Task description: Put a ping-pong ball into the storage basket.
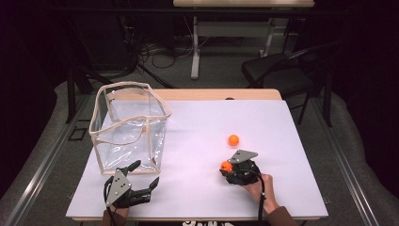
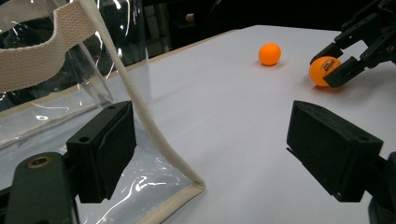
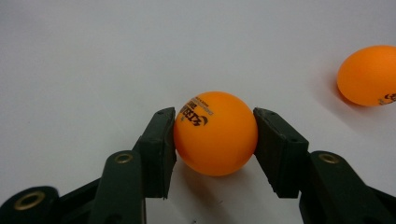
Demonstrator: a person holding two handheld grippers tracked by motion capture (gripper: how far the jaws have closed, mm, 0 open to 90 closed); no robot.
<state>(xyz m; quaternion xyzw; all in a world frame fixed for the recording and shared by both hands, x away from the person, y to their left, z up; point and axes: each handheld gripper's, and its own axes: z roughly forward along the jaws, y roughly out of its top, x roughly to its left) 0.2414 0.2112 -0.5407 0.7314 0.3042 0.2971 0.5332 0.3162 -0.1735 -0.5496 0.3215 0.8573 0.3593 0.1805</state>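
Two orange balls (image 1: 233,140), one clear bag (image 1: 129,127)

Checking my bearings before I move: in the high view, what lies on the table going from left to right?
Clear bag → left claw, open beside the bag's near corner → right claw, shut on an orange ball → second orange ball, loose on the white table.

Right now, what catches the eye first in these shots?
The orange ball clamped in the right tongs, low over the white table at its near right. A second orange ball lies free just beyond it. At the left stands a clear bag with cream trim, the open left tongs at its near corner.
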